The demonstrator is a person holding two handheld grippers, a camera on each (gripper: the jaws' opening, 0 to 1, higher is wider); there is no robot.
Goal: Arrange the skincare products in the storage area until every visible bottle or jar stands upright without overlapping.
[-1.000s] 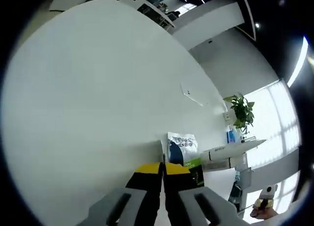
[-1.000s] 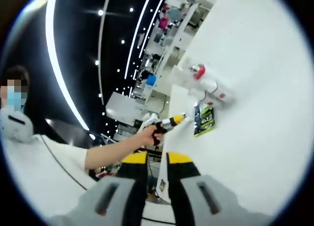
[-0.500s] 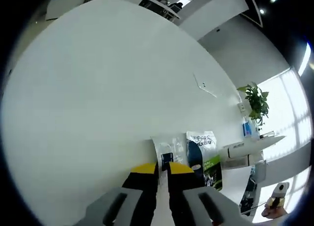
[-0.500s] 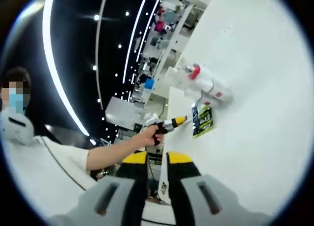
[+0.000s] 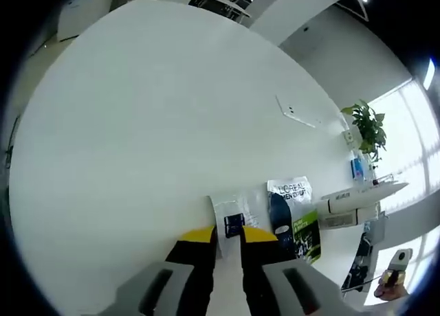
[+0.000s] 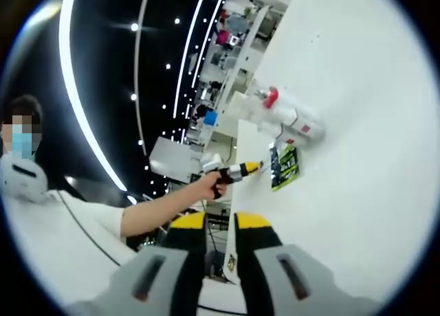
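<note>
My left gripper (image 5: 227,235) hovers over the white table (image 5: 137,123) with its yellow-tipped jaws a narrow gap apart. A white packet (image 5: 234,209) with a dark label lies face-on just past the tips. Beside it are a blue-and-white tube (image 5: 285,202), a green box (image 5: 307,235) and white tubes (image 5: 354,200) lying on their sides. In the right gripper view, the left gripper (image 6: 253,167) reaches the green box (image 6: 285,166), near a red-capped white bottle (image 6: 271,97). My right gripper (image 6: 221,223) has a thin white strip between its jaws; whether it is held is unclear.
A potted plant (image 5: 368,123) stands past the table's far edge. The right gripper (image 5: 386,283) and a hand show at the lower right. A person's hand (image 6: 210,182) and white sleeve (image 6: 55,220) are at the table edge (image 6: 238,151). Bare table stretches to the left of the products.
The left jaws have parted from nearly touching to a narrow gap. The white packet, edge-on before, now shows its face beyond the tips. The right gripper has barely moved.
</note>
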